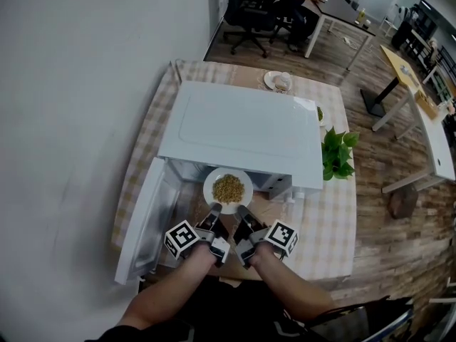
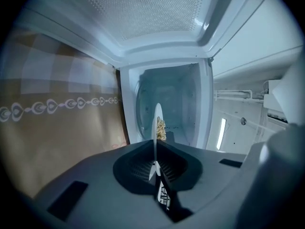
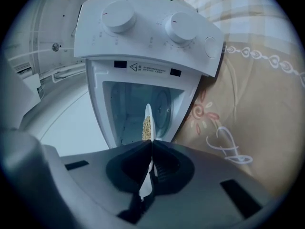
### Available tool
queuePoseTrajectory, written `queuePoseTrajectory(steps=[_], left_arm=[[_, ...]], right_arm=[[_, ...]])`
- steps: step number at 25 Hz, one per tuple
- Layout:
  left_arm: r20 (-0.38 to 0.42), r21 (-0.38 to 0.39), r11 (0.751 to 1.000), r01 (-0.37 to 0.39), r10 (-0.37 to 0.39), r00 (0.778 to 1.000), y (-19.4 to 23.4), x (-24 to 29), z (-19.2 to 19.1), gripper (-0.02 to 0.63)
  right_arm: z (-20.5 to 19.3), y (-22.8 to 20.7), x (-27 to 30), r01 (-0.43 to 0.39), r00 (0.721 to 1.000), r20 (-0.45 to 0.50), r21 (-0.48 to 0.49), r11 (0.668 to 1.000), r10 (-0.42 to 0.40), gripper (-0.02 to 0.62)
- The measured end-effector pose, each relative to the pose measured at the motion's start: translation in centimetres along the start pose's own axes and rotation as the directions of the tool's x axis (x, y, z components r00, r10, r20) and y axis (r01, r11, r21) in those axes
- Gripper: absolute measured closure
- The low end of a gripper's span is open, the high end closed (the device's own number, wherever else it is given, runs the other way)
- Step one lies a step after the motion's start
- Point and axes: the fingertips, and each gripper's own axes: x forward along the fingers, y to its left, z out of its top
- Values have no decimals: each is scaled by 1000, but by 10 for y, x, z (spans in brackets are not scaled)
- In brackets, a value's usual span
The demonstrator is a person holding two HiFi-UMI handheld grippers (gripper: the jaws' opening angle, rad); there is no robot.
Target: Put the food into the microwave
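- The microwave (image 1: 242, 130) stands on the checked table (image 1: 329, 212) with its door (image 1: 141, 223) swung wide to the left of the opening, so that step is done.
- The plate (image 1: 209, 189) hangs level right at the mouth of the microwave, with the heap of food (image 1: 228, 188) piled in its middle.
- 2 grippers share the load. The left gripper (image 1: 212, 223) pinches the near rim of the plate on the door side, and the right gripper (image 1: 242, 218) pinches it just beside, on the side of the microwave's control panel.
- From the left gripper (image 2: 155, 151) the jaws sit pressed onto the thin white edge of the plate (image 2: 156, 123). Food (image 2: 161, 128) peeks past the rim, with the microwave's hollow straight ahead.
- It's the same from the right gripper (image 3: 151, 149): jaws clamped on the plate (image 3: 148, 113), grains of food (image 3: 147, 127) showing, and the 2 knobs (image 3: 119, 17) of the microwave above the opening.
- My read is roughly halfway: the plate is lifted, lined up and at the threshold, but not yet resting inside.
- What's left is to slide it in, set it down on the microwave's floor, let go with both grippers and back out, then probably shut the door.
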Motion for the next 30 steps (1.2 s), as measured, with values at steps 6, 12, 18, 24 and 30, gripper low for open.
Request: queuePoseTrajectory(steps=[6,12,18,24,30], left_arm=[[-54,32,999,-9,11,999,10,18,1,580],[-83,80,997,-6,12,996,14,30,5,571],[-106,117,993,-33,46,993,20,40,11,563],[-120,158,986,-45,65,991,27,47,19,560],[-143,193,980,-46,74,987,30,54,19,557]], right_arm=[[12,-9,10,-38,998,49,30,999,36,581],[20,-15,20,-36,996,86,43,998,33,581],[26,-21,31,-30,993,112,72,997,22,581],[29,-25,44,-18,992,126,73,997,9,581],[37,-30,53,8,986,164,58,998,-17,581]])
